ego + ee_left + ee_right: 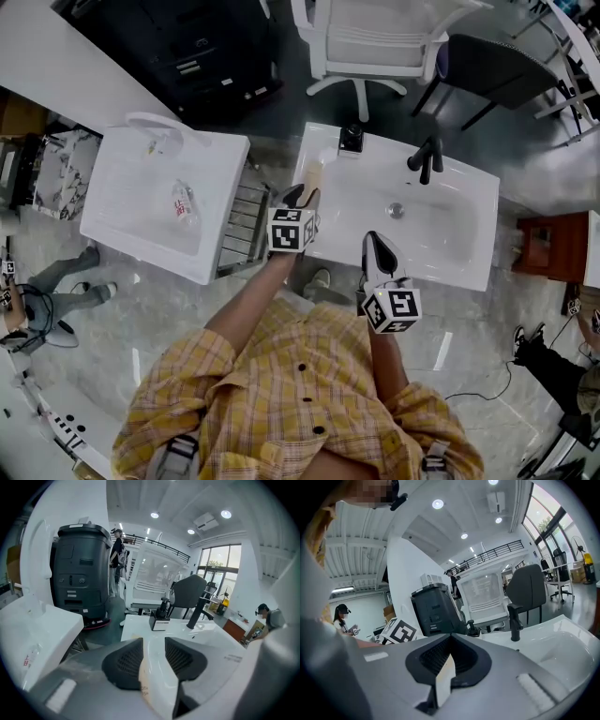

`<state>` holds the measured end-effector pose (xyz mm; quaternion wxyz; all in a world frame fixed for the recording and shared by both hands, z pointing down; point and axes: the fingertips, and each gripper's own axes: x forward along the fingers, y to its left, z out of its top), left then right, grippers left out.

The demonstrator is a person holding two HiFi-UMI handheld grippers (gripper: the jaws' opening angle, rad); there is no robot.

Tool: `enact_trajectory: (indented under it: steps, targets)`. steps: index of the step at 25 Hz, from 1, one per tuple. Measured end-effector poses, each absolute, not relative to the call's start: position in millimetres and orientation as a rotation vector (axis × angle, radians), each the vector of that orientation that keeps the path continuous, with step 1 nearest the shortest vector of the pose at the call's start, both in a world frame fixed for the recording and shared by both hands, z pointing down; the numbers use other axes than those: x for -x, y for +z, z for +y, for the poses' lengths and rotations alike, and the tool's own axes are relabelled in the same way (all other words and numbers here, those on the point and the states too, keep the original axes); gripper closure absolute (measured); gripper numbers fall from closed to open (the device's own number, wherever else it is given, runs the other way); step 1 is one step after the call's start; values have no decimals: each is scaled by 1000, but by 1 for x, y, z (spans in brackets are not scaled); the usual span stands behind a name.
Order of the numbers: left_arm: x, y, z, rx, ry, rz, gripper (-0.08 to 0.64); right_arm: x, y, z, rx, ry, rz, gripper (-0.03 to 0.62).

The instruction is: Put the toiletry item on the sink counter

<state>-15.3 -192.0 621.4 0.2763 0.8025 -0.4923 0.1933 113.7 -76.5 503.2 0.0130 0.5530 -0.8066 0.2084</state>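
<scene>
A slim cream-and-white toiletry item [312, 174] lies lengthwise between the jaws of my left gripper [302, 192], which is shut on it. The item sticks out past the fingertips, over the left edge of the white sink counter [459, 202]. In the left gripper view the item [158, 679] fills the gap between the black pads [123, 663] of the left gripper [154, 651]. My right gripper [373, 242] hangs over the counter's front edge. Its jaws [450, 656] meet at the tips, with no separate object in them.
A black faucet [427, 157] and a black soap dispenser [352, 138] stand at the back of the counter. A second white sink [141, 197] to the left holds a clear bottle [183, 204]. A metal rack [242, 225] sits between the sinks. Chairs [375, 37] stand behind.
</scene>
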Motion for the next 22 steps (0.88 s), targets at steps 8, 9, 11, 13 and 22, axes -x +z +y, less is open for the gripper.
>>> enact_trajectory:
  steps: [8,9,11,13,22]
  targets:
    - [28,586,-176,-2197,472,-1359,458,-113,490,-76,-1724,640,-2537,592]
    - [29,581,-175,-2206,462,-1364,465,-112,489,-76,-1719,637,-2542,592]
    - [31,571,-171,-2226,436,-1374,491,-110,485,-75,-1710,632,-2554,592]
    - [32,561,-167,-2250,412,-1381,515,-107,481,-75,-1697,632,-2567,592]
    - [39,524,-144,-2300,323,-1412,560,-93,460,-70,-1660,588,-2599,592]
